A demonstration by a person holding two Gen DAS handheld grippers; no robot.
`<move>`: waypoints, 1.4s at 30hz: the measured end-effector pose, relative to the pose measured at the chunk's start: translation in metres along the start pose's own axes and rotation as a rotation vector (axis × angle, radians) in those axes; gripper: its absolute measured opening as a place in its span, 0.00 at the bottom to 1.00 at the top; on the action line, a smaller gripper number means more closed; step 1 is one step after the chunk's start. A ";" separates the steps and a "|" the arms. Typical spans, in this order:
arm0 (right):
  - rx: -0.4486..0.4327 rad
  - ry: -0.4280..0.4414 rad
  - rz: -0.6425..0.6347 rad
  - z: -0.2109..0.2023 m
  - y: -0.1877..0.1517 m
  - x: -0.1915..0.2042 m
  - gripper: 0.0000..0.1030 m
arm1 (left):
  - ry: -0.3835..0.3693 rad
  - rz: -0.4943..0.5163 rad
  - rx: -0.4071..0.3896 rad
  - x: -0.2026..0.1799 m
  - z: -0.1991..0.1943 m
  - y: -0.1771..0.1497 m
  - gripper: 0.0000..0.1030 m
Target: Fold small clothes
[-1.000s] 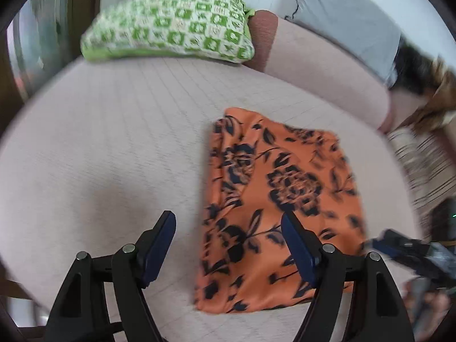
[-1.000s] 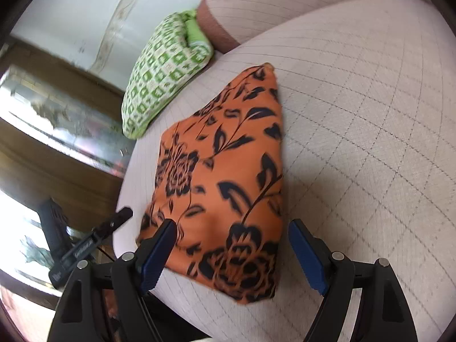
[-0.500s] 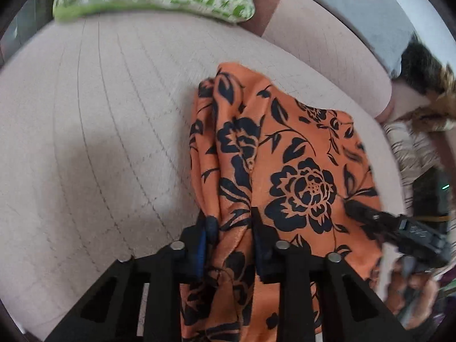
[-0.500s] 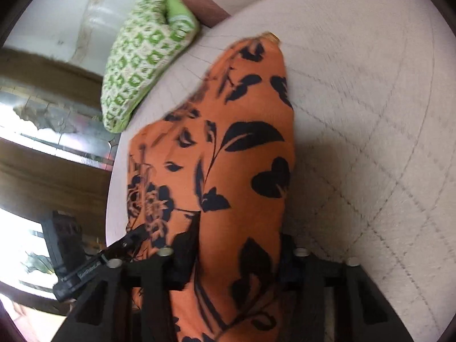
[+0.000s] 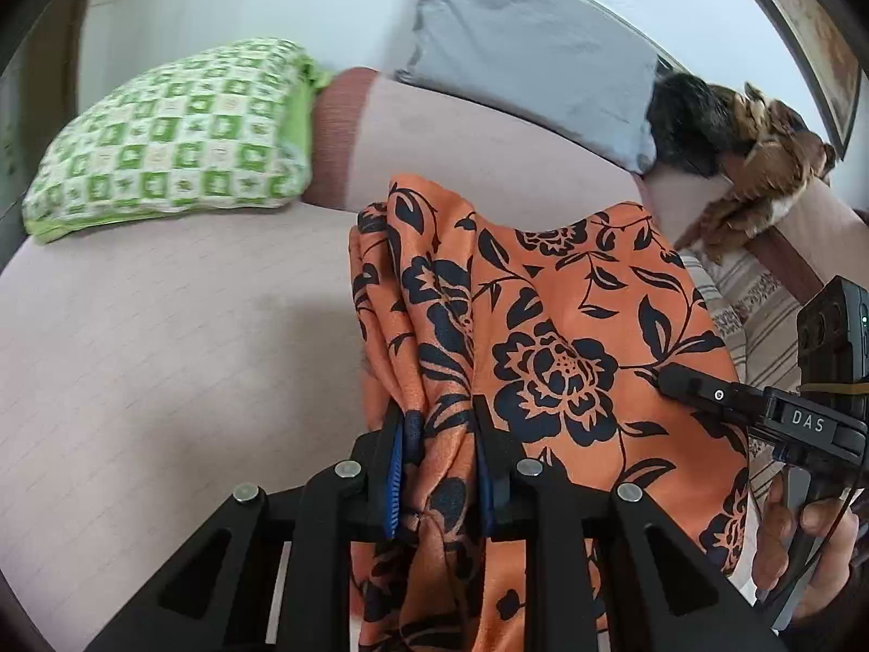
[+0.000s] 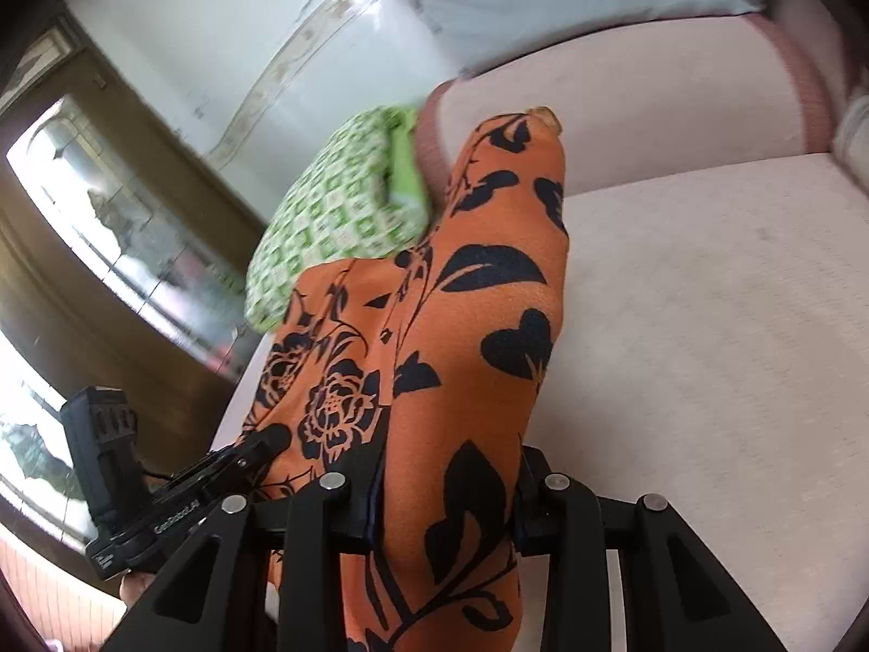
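An orange cloth with a black flower print hangs lifted off the pale pink bed. My left gripper is shut on its near left edge, the fabric bunched between the blue pads. My right gripper is shut on the other near edge of the same cloth. The cloth rises in front of both cameras and spans between the grippers. The right gripper also shows in the left wrist view, and the left gripper shows in the right wrist view.
A green checked pillow lies at the bed's far left. A grey pillow leans on the pink headboard bolster. Dark and brown clothes and a striped cloth lie at the right. A glass-fronted wooden cabinet stands beside the bed.
Both grippers went from open above the flat cloth to shut on its near edge, then lifted it off the bed, so it now hangs up in front of the cameras.
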State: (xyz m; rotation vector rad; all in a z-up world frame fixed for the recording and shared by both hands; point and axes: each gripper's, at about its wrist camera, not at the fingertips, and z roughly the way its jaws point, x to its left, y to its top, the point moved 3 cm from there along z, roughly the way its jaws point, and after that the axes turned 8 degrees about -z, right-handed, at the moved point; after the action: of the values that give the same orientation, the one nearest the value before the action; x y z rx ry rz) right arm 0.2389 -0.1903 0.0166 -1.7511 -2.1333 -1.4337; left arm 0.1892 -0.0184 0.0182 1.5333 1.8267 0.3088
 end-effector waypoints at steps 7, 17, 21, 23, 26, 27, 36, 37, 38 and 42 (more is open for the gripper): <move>0.070 -0.040 0.080 0.043 -0.033 -0.071 0.35 | 0.064 -0.009 0.102 0.007 0.077 -0.044 0.23; 0.044 -0.144 0.156 0.032 -0.052 -0.097 0.71 | 0.073 -0.007 0.069 0.015 0.054 -0.051 0.49; 0.054 -0.139 0.194 0.030 -0.050 -0.101 0.74 | 0.075 -0.006 0.073 0.025 0.052 -0.054 0.51; 0.075 -0.143 0.245 0.041 -0.052 -0.107 0.75 | 0.062 -0.013 0.093 0.034 0.056 -0.058 0.51; 0.122 -0.107 0.299 0.048 -0.065 -0.119 0.75 | -0.015 -0.083 0.164 0.050 0.076 -0.054 0.54; 0.124 -0.087 0.310 0.050 -0.068 -0.121 0.75 | -0.042 -0.124 0.204 0.056 0.084 -0.055 0.58; 0.188 0.001 0.224 0.064 -0.056 -0.087 0.35 | -0.220 -0.228 0.345 0.062 0.114 -0.067 0.32; 0.181 0.006 0.190 0.059 -0.048 -0.072 0.35 | -0.223 -0.230 0.337 0.063 0.110 -0.067 0.29; 0.172 0.017 0.143 0.053 -0.037 -0.051 0.34 | -0.230 -0.239 0.330 0.065 0.105 -0.066 0.28; 0.139 0.082 -0.026 0.037 0.003 0.033 0.34 | -0.289 -0.313 0.208 0.086 0.053 -0.054 0.28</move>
State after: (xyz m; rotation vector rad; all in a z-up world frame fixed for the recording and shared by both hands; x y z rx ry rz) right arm 0.2474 -0.1411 0.0147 -1.5949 -2.1641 -1.3037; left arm 0.1798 0.0335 -0.0834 1.3161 1.8691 -0.2455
